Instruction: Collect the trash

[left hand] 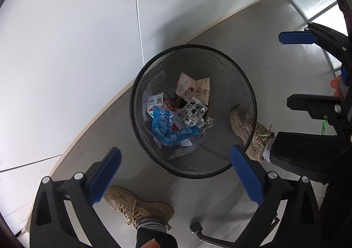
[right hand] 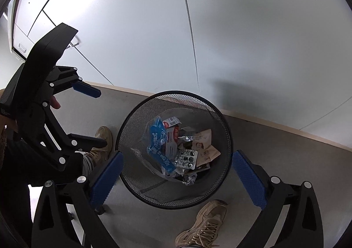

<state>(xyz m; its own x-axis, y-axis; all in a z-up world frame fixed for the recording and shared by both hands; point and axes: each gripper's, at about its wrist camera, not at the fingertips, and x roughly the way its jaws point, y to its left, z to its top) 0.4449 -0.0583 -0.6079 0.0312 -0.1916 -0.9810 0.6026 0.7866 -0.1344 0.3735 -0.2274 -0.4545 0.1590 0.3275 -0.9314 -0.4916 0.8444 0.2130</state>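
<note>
While 2 shoes (left hand: 140, 206) flank, 1 bin (left hand: 246, 85).

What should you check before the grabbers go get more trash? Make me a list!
1. Left gripper empty, jaws wide: ok.
2. Right gripper empty, jaws wide: ok.
3. Blue plastic wrapper and pill blister pack inside the mesh wastebasket: ok.
4. Wastebasket standing upright on the floor: ok.
5. Nothing hanging over the rim: ok.
6. More trash lying elsewhere: cannot tell; none shows in these views.
</note>
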